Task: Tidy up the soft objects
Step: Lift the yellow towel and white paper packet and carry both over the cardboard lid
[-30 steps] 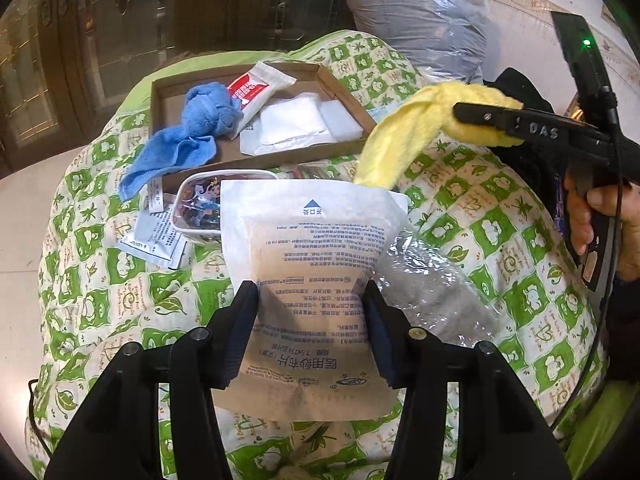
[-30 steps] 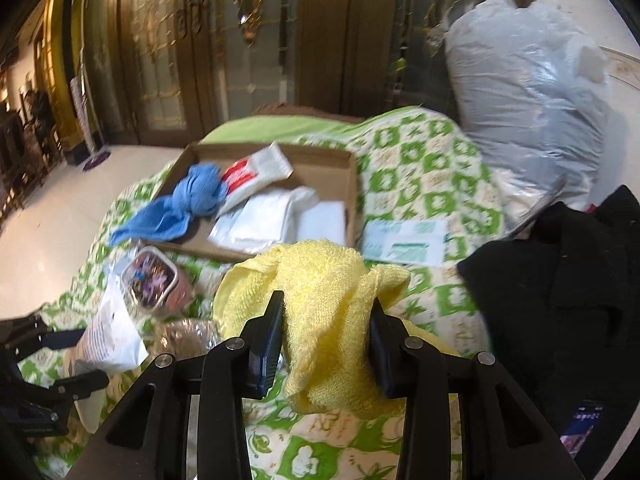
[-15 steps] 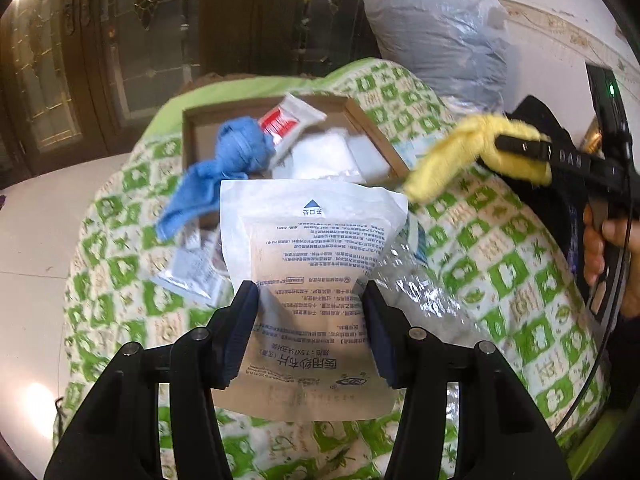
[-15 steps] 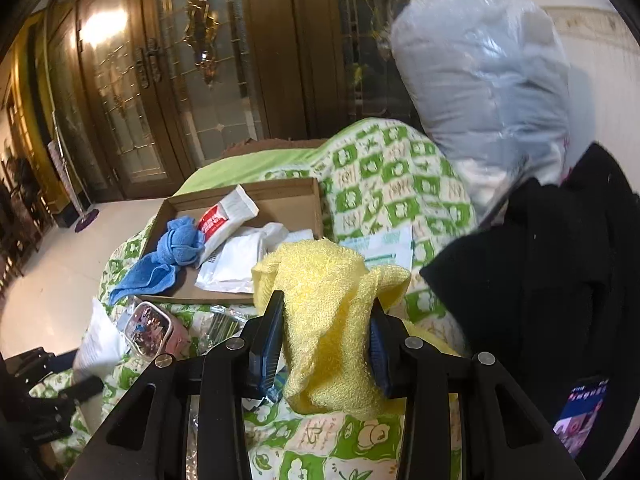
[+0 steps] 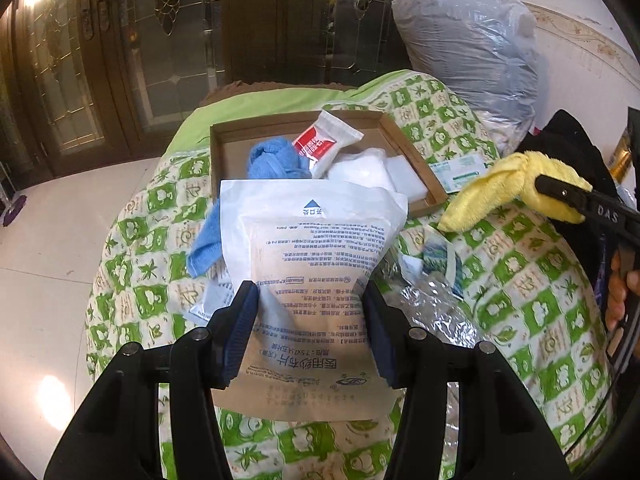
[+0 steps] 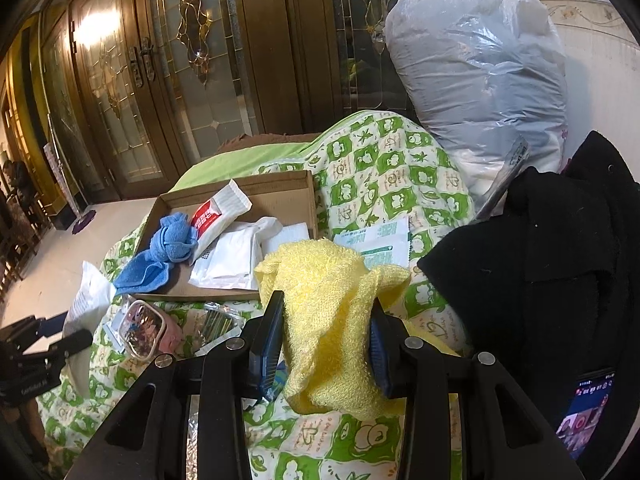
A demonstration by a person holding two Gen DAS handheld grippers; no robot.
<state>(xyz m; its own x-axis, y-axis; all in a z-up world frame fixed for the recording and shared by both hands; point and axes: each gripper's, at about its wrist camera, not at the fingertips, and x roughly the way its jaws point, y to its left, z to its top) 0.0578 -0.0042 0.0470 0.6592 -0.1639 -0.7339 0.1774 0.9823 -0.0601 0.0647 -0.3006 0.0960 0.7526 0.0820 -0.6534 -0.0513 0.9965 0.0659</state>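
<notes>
Cardboard tray holds one blue cloth, one red-labelled sachet.

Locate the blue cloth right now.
The blue cloth sits at the left end of the cardboard tray in the right wrist view, knotted part inside, tail draped over the near rim onto the green quilt, beside the red-and-white packet.

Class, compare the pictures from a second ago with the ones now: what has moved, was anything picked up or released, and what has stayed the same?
Both grippers have lifted a little, so the cardboard tray sits lower in each view. Nothing was picked up or released. The left gripper still clamps the white gauze packet and the right gripper still clamps the yellow cloth. The blue cloth and red-and-white sachet lie in the tray as before.
</notes>
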